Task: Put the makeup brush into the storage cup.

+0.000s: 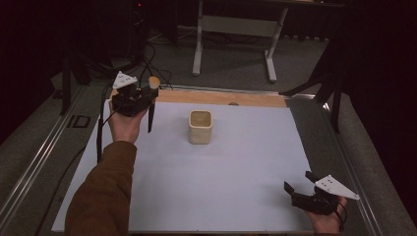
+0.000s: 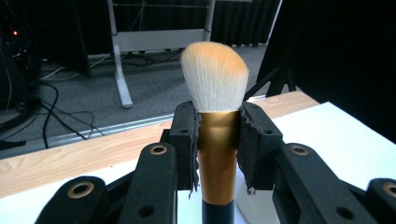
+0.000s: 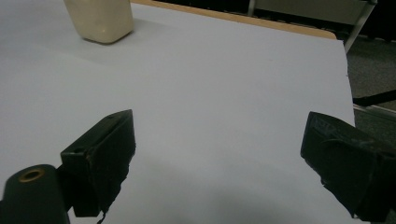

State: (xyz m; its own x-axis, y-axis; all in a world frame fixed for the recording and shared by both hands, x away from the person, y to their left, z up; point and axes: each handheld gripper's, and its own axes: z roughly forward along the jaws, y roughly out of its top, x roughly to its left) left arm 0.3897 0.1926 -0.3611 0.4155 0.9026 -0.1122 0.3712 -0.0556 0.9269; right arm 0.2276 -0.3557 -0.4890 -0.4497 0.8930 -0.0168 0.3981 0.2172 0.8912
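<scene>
So the left gripper (image 1: pixel 139 97) has a makeup brush (image 2: pixel 215 107) clamped between its 2 jaws, pinching it right on the gold ferrule just under the bristles. The brush stands upright, fluffy peach-tipped head on top and the dark handle hanging down below the jaws. In the high view it's lifted clear of the table, over the far left corner of the white sheet (image 1: pixel 221 187).

The cream cup (image 1: pixel 200 126) sits out in the middle of the far half of the sheet, well apart from the brush, to the right of it. Looks like that's where the brush is headed (my guess, since it's the 1 container around and its mouth is open at the top).

The right gripper (image 1: pixel 301 183) is parked at the near right corner with its jaws spread wide, nothing between them, just hovering low over the sheet.

Progress-wise I'd say: the pickup is done and the grip looks solid. What's left is carrying the brush over above the cup, lowering it handle-first into the opening and letting go. So roughly halfway, maybe a bit less.
</scene>
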